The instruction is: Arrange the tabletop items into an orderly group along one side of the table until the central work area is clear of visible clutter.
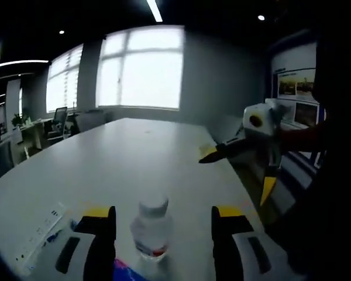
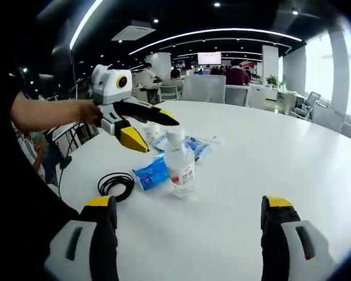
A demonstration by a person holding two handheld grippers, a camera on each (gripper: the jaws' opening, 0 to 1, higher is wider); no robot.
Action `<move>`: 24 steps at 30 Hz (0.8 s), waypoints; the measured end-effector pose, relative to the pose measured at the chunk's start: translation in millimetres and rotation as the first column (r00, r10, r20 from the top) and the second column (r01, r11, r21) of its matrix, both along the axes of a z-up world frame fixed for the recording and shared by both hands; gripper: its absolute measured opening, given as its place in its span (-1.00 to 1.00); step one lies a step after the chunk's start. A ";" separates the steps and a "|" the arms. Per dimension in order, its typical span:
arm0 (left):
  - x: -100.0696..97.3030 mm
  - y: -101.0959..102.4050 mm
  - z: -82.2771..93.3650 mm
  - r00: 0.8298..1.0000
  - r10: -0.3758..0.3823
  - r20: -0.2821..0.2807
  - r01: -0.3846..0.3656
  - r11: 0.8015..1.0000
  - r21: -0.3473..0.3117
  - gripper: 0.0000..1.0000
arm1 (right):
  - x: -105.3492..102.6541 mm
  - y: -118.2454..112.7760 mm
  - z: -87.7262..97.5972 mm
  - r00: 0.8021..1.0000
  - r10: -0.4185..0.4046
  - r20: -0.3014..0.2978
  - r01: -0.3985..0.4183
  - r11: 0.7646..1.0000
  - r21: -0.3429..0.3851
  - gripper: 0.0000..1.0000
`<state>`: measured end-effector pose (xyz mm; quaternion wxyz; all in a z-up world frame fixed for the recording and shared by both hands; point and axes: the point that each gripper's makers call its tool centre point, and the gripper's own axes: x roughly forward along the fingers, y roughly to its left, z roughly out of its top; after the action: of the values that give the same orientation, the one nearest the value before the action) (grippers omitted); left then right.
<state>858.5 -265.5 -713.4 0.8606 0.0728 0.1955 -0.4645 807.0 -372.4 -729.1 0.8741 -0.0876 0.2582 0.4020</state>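
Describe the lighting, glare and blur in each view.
Left gripper view: blown-out windows backlight a dim room, water bottle soft, straight edges bowed by fisheye. Right gripper view: brighter, even ceiling-strip light, bottle and black cable fairly sharp, window glare at right edge.

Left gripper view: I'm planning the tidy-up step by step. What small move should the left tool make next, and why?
Probably ease the left tool forward and close on the water bottle. The bottle stands upright between its open jaws, not yet gripped. In the right gripper view the bottle stands mid-table beside a blue packet and a coiled black cable, so it likely needs moving to the table's side.
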 end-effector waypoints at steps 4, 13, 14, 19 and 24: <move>6.9 -5.2 -2.9 0.998 0.060 0.029 -0.060 0.998 0.003 0.01 | -0.4 -0.8 -2.6 1.000 -0.019 -0.001 0.019 1.000 0.006 0.99; 19.7 -14.9 -3.9 0.991 0.126 0.038 -0.125 0.991 -0.046 -0.23 | -5.0 -3.9 -12.9 0.999 -0.038 -0.028 0.038 0.999 0.003 0.98; 20.9 -14.3 -4.5 0.990 0.132 0.040 -0.131 0.990 -0.044 -0.29 | -5.2 -4.4 -13.4 0.999 -0.040 -0.029 0.040 0.999 0.003 0.98; 23.2 -12.9 -7.3 0.985 0.151 0.077 -0.150 0.988 -0.019 -0.47 | -5.2 -8.7 -16.6 0.998 -0.052 -0.033 0.052 0.999 0.001 0.98; 22.3 -11.6 -8.1 0.983 0.148 0.110 -0.147 0.989 -0.012 -0.55 | -4.3 -9.2 -16.7 0.998 -0.058 -0.031 0.058 0.998 0.004 0.97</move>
<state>880.9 -277.1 -721.4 0.9022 0.0821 0.1517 -0.3952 802.7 -381.6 -745.8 0.8816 -0.0715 0.2732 0.3783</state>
